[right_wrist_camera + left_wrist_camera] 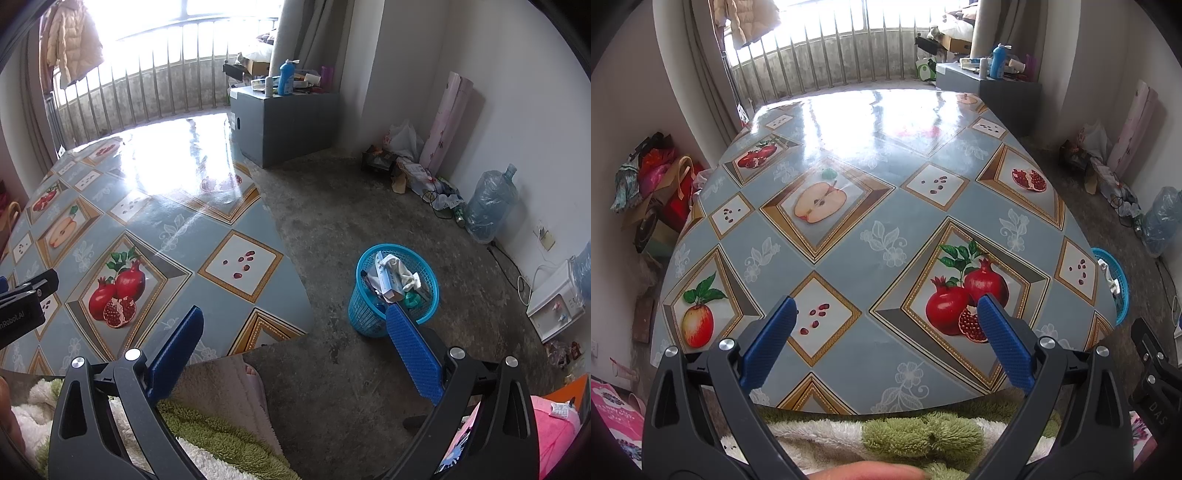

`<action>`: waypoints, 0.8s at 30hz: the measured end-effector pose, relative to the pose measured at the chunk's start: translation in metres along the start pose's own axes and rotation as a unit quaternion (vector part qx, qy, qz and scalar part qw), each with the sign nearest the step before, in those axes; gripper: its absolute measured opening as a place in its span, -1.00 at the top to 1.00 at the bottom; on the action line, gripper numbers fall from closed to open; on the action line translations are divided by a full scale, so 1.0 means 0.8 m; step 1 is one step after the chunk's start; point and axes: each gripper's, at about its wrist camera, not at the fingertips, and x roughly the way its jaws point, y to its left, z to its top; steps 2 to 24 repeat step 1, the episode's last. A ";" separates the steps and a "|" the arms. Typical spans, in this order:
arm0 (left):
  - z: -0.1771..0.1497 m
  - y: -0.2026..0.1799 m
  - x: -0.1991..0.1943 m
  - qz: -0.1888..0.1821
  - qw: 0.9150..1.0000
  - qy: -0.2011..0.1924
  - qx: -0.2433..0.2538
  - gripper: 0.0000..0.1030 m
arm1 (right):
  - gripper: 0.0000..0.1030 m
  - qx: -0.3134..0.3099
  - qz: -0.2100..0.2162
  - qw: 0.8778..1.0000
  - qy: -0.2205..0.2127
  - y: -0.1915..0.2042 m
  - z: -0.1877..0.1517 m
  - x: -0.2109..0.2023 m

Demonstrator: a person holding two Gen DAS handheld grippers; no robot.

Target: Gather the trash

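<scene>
Blue mesh basket (397, 291) stands on the concrete floor (351, 206) beside the table (177, 229), filled with crumpled trash (395, 277). Left gripper (886, 314) and right gripper (295, 325) both gape wide, holding nothing.

Lived-in room of a home. Landmark: table (849, 236) under a glossy fruit-print cover. Beyond it, a barred window (827, 62) with a padded jacket (738, 18) hung at the rail. Right of it, a grey cabinet (284, 125) crowded with bottles; a blue trash basket (395, 291) on the bare concrete floor (351, 206); a large water jug (489, 203) against the wall. Left of it, heaped bags (661, 184).
</scene>
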 end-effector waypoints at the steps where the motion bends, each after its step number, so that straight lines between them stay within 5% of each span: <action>1: -0.001 0.001 -0.001 0.000 1.000 0.001 0.000 -0.83 | -0.87 0.000 0.000 1.000 0.000 -0.001 0.000 0.000; 24: -0.001 0.001 -0.001 0.000 1.000 0.001 0.000 -0.83 | -0.87 0.000 0.000 1.000 0.000 -0.001 0.000 0.000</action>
